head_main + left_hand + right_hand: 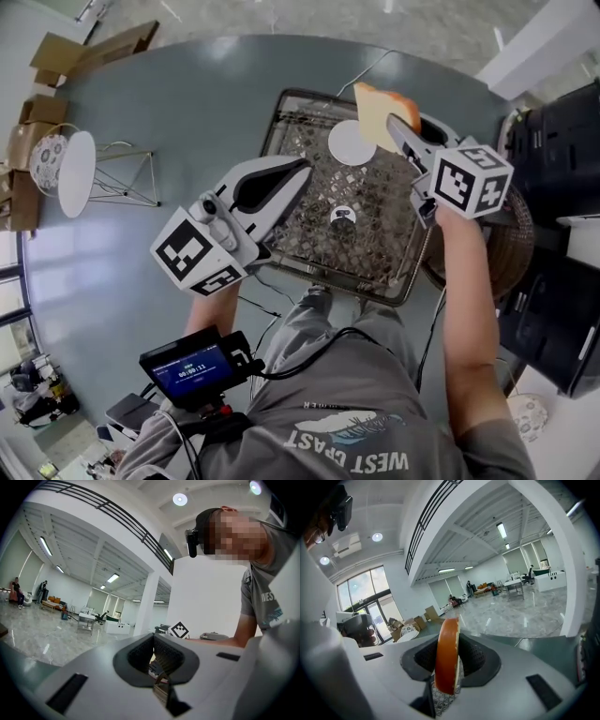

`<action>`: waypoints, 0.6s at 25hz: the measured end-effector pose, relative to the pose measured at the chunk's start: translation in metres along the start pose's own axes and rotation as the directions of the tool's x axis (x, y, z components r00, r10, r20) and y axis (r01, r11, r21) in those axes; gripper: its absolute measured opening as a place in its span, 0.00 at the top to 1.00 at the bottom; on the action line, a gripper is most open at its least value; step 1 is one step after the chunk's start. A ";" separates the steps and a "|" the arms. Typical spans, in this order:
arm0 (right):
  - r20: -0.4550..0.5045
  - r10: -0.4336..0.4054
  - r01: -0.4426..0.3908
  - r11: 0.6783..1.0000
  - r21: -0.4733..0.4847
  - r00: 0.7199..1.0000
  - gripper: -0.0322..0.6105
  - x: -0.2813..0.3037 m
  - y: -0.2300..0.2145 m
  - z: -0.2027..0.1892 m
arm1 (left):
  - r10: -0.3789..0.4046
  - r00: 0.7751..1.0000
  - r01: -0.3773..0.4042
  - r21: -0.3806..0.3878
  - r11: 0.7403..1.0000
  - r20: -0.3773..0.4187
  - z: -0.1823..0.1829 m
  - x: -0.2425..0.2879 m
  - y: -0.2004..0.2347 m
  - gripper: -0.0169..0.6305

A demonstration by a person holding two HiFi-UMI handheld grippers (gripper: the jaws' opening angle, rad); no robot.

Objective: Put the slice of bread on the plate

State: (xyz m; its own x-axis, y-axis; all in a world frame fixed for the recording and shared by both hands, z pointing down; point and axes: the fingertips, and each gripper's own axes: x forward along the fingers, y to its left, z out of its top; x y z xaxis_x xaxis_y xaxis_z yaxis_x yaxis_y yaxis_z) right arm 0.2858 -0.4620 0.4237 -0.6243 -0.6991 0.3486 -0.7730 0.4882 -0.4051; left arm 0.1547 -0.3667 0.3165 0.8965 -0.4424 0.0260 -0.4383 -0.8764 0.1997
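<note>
R gripper point(396, 124) pinching bread slice point(373, 108), over plate point(345, 150); L gripper point(300, 171) jaws together

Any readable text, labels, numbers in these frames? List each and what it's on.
"WEST COAST": person's grey shirt, upside down in the head view.
"WES": same shirt, left gripper view, rest cut off.
Screen at the person's waist: digits too small to read.
Marker cubes: patterns only, no text.
</note>
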 end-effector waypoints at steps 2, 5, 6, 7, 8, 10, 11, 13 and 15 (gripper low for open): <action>-0.023 -0.012 0.012 1.000 -0.001 1.000 0.79 0.014 -0.012 -0.011 | 0.013 1.000 -0.013 -0.017 1.000 -0.009 -0.008 -0.003 0.005 0.96; -0.079 -0.030 0.031 0.999 0.019 0.996 0.79 0.034 -0.032 -0.036 | 0.027 0.999 -0.028 -0.043 0.999 -0.022 -0.019 -0.007 0.009 0.96; -0.097 -0.035 0.038 0.999 0.024 0.995 0.79 0.040 -0.037 -0.043 | 0.031 0.999 -0.032 -0.051 0.998 -0.026 -0.023 -0.009 0.011 0.96; -0.110 -0.039 0.042 0.999 0.026 0.993 0.79 0.046 -0.042 -0.050 | 0.035 0.999 -0.037 -0.058 0.998 -0.030 -0.026 -0.011 0.012 0.96; -0.121 -0.041 0.044 0.999 0.026 0.992 0.79 0.051 -0.046 -0.056 | 0.040 0.999 -0.042 -0.065 0.997 -0.034 -0.029 -0.013 0.013 0.96; -0.139 -0.044 0.047 0.999 0.021 0.989 0.79 0.062 -0.053 -0.065 | 0.048 0.998 -0.051 -0.077 0.996 -0.044 -0.036 -0.017 0.017 0.96; -0.150 -0.048 0.051 0.999 0.017 0.988 0.79 0.068 -0.056 -0.070 | 0.051 0.998 -0.055 -0.083 0.995 -0.047 -0.039 -0.019 0.019 0.96; -0.172 -0.060 0.062 0.998 0.005 0.983 0.79 0.077 -0.063 -0.080 | 0.058 0.997 -0.063 -0.098 0.993 -0.054 -0.045 -0.022 0.022 0.96; -0.196 -0.072 0.071 0.997 -0.011 0.978 0.79 0.086 -0.069 -0.091 | 0.066 0.996 -0.073 -0.113 0.991 -0.060 -0.050 -0.026 0.023 0.96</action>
State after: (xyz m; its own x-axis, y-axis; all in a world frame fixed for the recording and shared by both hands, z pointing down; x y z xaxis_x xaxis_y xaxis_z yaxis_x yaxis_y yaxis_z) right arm 0.2749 -0.5083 0.5580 -0.5768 -0.6166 0.5358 -0.8168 0.4429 -0.3697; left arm 0.1242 -0.3658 0.3698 0.8676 -0.4875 0.0976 -0.4922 -0.8146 0.3067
